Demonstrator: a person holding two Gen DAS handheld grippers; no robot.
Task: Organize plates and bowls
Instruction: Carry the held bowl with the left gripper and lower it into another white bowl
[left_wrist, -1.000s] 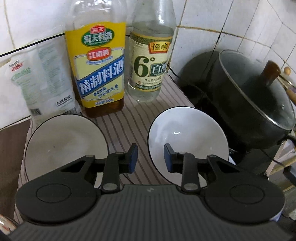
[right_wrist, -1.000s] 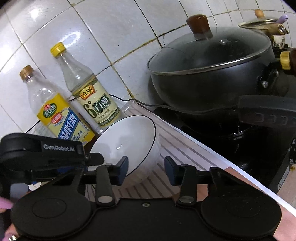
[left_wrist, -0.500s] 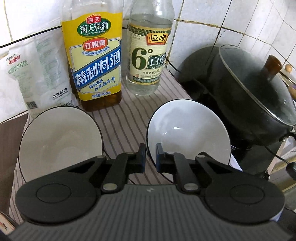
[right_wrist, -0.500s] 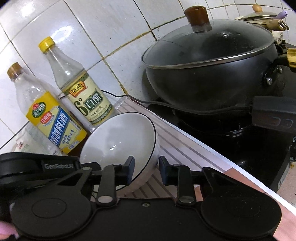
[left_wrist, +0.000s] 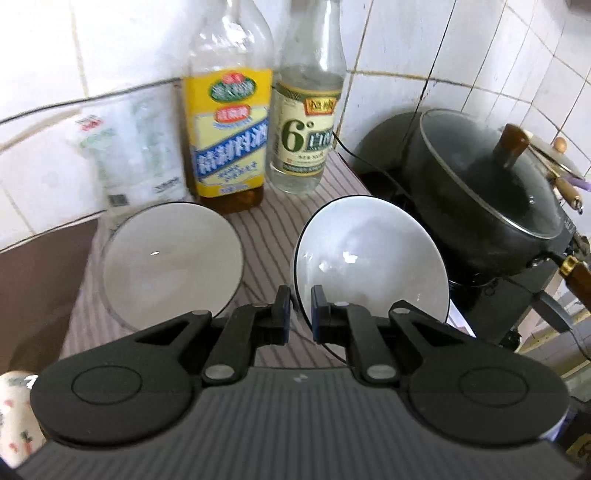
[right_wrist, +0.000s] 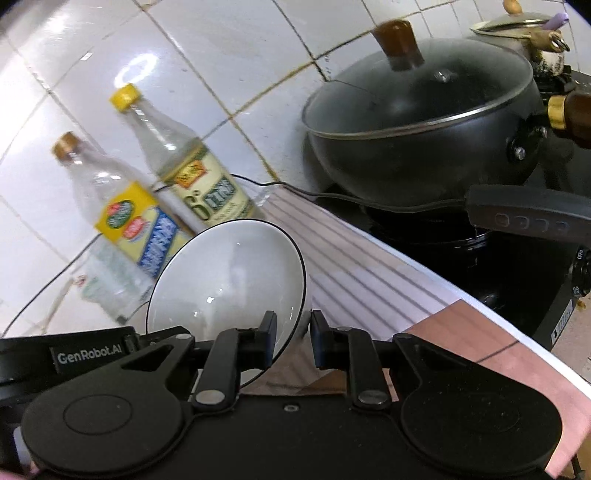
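Observation:
Two white bowls with black rims are on a striped mat. The left bowl (left_wrist: 170, 258) rests flat. The right bowl (left_wrist: 369, 258) is tilted up off the mat. My left gripper (left_wrist: 300, 310) is shut on its near left rim. My right gripper (right_wrist: 293, 338) is shut on the same bowl (right_wrist: 229, 280) at its near right rim. The left gripper's black body (right_wrist: 92, 354) shows at the left edge of the right wrist view.
Two bottles, one yellow-labelled (left_wrist: 229, 147) and one green-labelled (left_wrist: 306, 125), and a white bag (left_wrist: 133, 155) stand against the tiled wall. A black lidded pot (left_wrist: 491, 199) sits on a stove at the right. The counter edge (right_wrist: 480, 317) runs diagonally.
Both grippers closed from open onto the right bowl's rim. The bowl now tilts and has lifted off the mat.

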